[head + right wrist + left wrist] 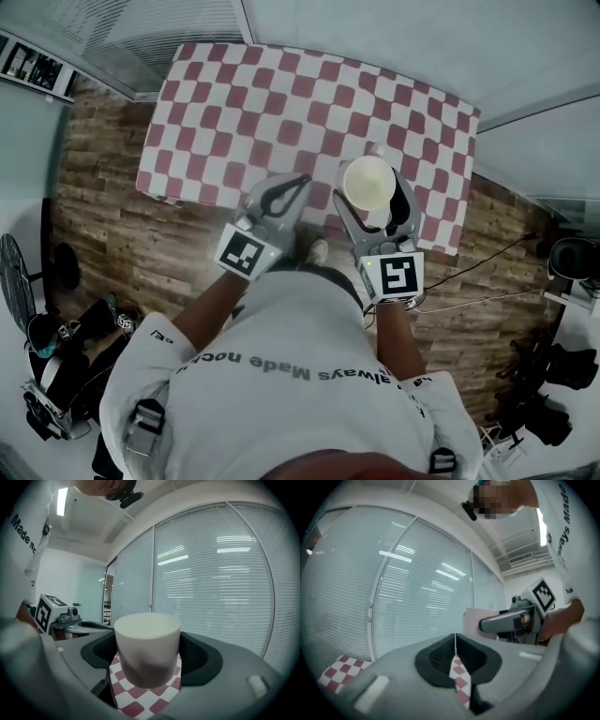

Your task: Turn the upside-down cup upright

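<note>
Cream cup [367, 183] sits between the spread jaws of the right gripper [373, 190], pinched by its sides and held clear above the checked table [234, 103]; its long axis stands vertical, across the near-level jaws, wider end up, though whether that end is the mouth I cannot tell; if it is the base, a roll of the right wrist is what would flip it, I judge; left gripper [300, 183] hangs just beside, jaws pressed together on nothing, not touching the cup.
</note>
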`<control>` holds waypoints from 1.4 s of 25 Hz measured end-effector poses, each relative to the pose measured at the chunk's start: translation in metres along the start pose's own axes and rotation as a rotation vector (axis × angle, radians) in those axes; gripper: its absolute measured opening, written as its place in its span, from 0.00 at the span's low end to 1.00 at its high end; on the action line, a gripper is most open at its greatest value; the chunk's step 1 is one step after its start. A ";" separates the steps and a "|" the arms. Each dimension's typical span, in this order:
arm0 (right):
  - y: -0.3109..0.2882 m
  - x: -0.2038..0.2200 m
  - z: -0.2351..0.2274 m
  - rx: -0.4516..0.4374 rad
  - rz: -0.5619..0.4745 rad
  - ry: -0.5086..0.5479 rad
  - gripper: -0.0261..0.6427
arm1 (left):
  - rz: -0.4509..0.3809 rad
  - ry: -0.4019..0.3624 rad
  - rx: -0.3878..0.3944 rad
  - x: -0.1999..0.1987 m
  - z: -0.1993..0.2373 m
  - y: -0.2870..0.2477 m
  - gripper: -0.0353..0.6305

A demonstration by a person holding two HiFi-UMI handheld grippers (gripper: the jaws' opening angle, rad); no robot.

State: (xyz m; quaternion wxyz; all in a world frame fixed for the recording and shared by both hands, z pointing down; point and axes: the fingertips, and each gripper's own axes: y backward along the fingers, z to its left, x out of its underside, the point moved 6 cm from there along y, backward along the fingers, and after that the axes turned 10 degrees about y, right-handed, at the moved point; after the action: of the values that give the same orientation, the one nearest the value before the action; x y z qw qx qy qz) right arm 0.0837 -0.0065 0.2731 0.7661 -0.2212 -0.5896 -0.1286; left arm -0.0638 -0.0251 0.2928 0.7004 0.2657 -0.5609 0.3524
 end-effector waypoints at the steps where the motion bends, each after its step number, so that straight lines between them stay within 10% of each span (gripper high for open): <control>1: 0.003 -0.005 0.000 -0.002 -0.002 0.000 0.64 | -0.004 0.002 -0.005 -0.005 -0.001 0.002 0.07; 19: 0.022 -0.045 -0.005 -0.017 -0.095 -0.082 0.64 | -0.009 -0.025 0.047 -0.032 -0.019 0.004 0.07; 35: 0.025 0.001 -0.041 -0.081 -0.272 -0.861 0.64 | 0.007 -0.007 0.080 -0.023 -0.024 0.003 0.11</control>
State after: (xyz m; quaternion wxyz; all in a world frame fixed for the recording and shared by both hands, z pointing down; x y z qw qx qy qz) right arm 0.1304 -0.0046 0.2606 0.4178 -0.2050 -0.8727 -0.1474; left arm -0.0547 -0.0091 0.2643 0.6861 0.2929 -0.5497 0.3760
